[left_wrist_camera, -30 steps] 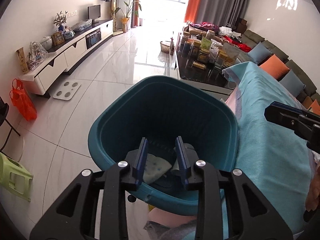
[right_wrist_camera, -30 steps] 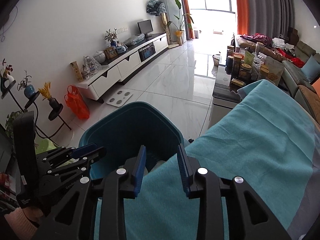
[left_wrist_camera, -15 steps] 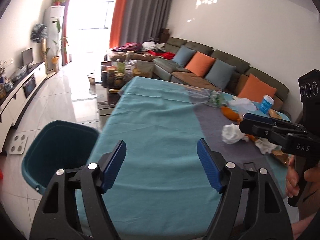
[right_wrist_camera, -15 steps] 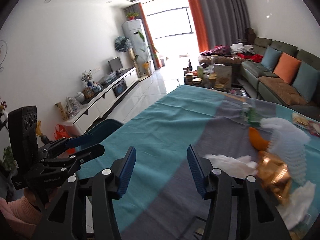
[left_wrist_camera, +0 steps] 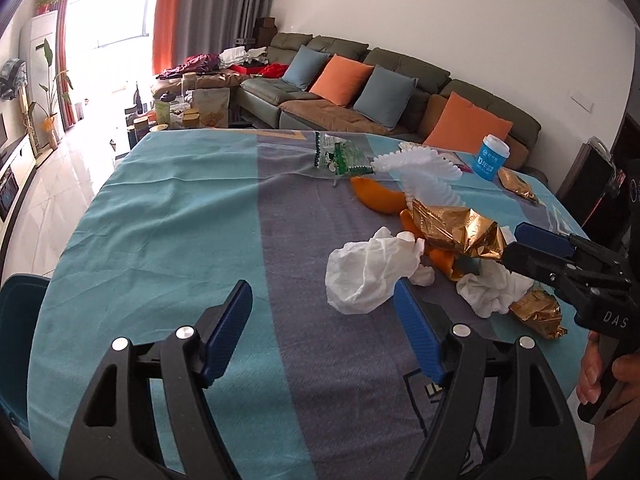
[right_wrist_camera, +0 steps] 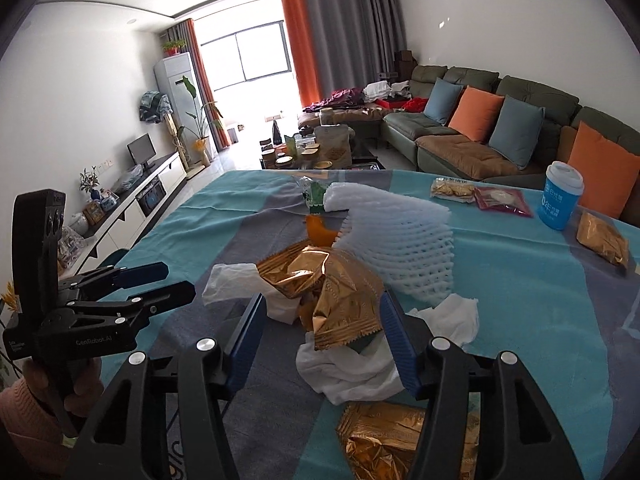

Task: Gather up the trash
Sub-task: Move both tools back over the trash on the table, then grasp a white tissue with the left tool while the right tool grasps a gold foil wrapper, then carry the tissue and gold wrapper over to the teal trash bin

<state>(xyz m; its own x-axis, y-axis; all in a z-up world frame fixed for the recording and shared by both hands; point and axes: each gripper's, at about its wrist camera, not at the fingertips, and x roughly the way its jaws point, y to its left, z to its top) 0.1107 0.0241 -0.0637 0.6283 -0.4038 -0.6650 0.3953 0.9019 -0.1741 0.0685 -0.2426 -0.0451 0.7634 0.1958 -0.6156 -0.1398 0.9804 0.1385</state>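
Hovering spread-fingered and empty, left gripper and right gripper face uncollected crumpled gold foil wrappers, white tissues and orange peel; nearly everything remains.

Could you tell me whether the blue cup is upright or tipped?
Upright: the blue cup stands on the tablecloth, its white lid on top.

Black claw, blue pads, seemingly pink sleeve

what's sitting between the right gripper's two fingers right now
In the right wrist view, the open right gripper brackets a crumpled gold foil wrapper lying atop a wadded white tissue; neither finger visibly touches them.
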